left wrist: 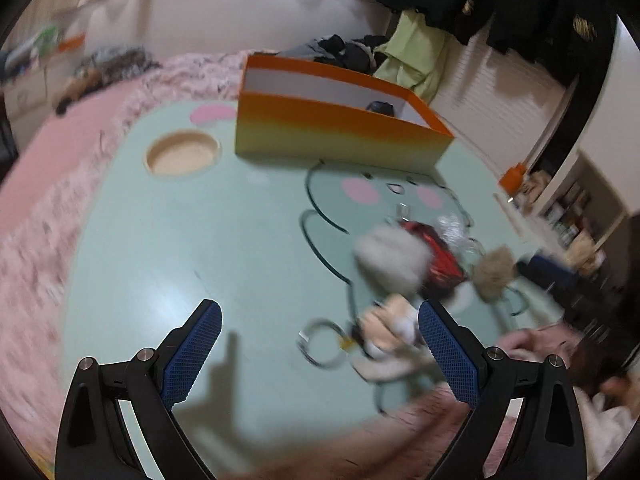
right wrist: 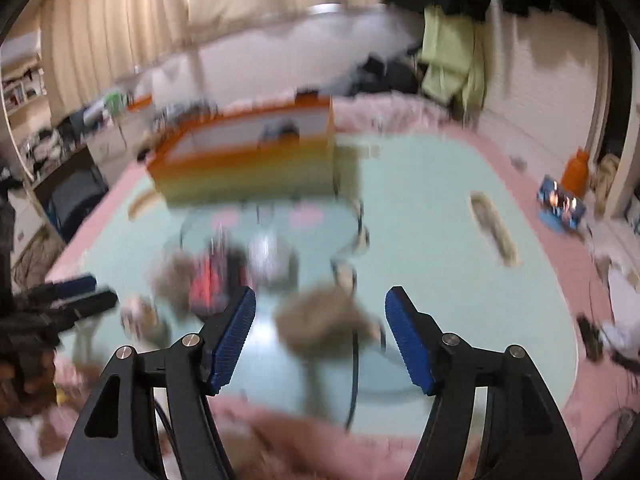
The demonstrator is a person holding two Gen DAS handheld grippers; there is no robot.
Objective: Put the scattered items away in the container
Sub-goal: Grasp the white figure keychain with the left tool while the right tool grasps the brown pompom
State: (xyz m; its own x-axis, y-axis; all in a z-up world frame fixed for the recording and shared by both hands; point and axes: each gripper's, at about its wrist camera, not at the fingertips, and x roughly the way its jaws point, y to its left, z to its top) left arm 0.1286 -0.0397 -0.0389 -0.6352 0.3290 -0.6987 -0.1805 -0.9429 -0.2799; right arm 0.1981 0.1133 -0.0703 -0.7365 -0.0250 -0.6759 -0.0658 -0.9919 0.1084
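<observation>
An orange-and-yellow box (left wrist: 340, 136) stands open at the far side of a mint-green table; it also shows blurred in the right wrist view (right wrist: 248, 168). A dark item (left wrist: 380, 107) lies inside it. Scattered items lie together: a white fluffy pompom (left wrist: 390, 260), a red shiny item (left wrist: 442, 256), a brown pompom (left wrist: 496, 274), a small plush keychain (left wrist: 390, 328) with a ring (left wrist: 320, 342). My left gripper (left wrist: 320, 316) is open, its right pad beside the plush. My right gripper (right wrist: 320, 300) is open, above the brown pompom (right wrist: 324, 328).
The table (left wrist: 200, 240) has a round recess (left wrist: 182, 152) and a slot (right wrist: 492, 228). It rests on pink fluffy bedding (left wrist: 48, 240). Clothes (left wrist: 416, 52) pile behind the box. An orange bottle (right wrist: 574, 170) stands right. My left gripper (right wrist: 76, 292) shows in the right wrist view.
</observation>
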